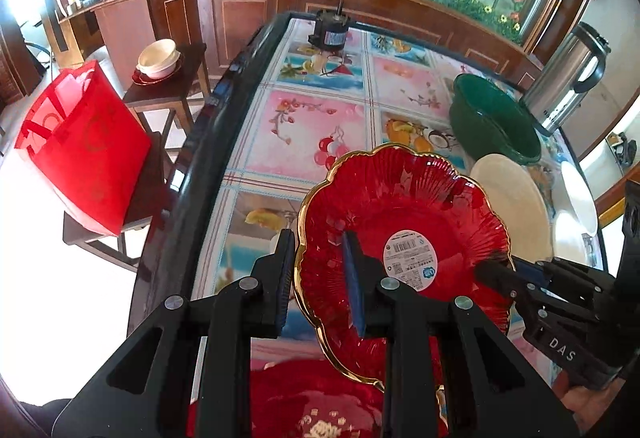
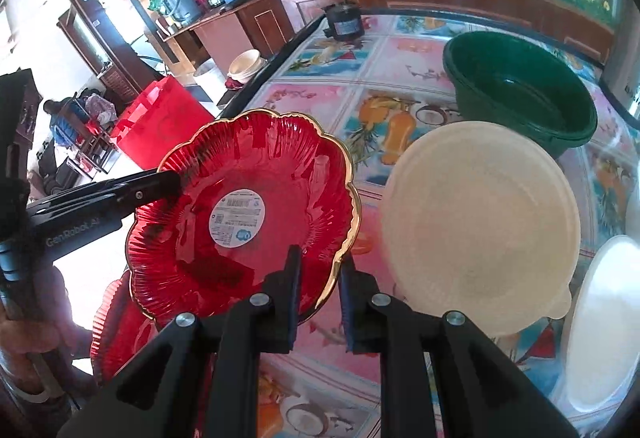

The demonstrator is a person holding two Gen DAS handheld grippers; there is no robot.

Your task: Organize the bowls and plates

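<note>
A red scalloped plate with a gold rim and a white label [image 1: 400, 238] [image 2: 244, 213] is held tilted above the table by both grippers. My left gripper [image 1: 320, 278] straddles its left rim, one finger on each side. My right gripper [image 2: 320, 278] pinches its right rim; it also shows in the left wrist view [image 1: 500, 274]. A second red plate [image 1: 320, 398] [image 2: 116, 330] lies beneath. A cream plate [image 1: 512, 205] [image 2: 480, 222], a white plate [image 1: 578, 197] [image 2: 600, 326] and a green bowl [image 1: 492, 117] [image 2: 520, 89] are to the right.
The table [image 1: 312, 125] has a colourful fruit-print cover. A black motor [image 1: 330, 29] [image 2: 342, 21] stands at its far end. A steel flask [image 1: 568, 73] is at the right. A side stool holds cream bowls [image 1: 158, 57]. A red bag [image 1: 80, 149] sits left.
</note>
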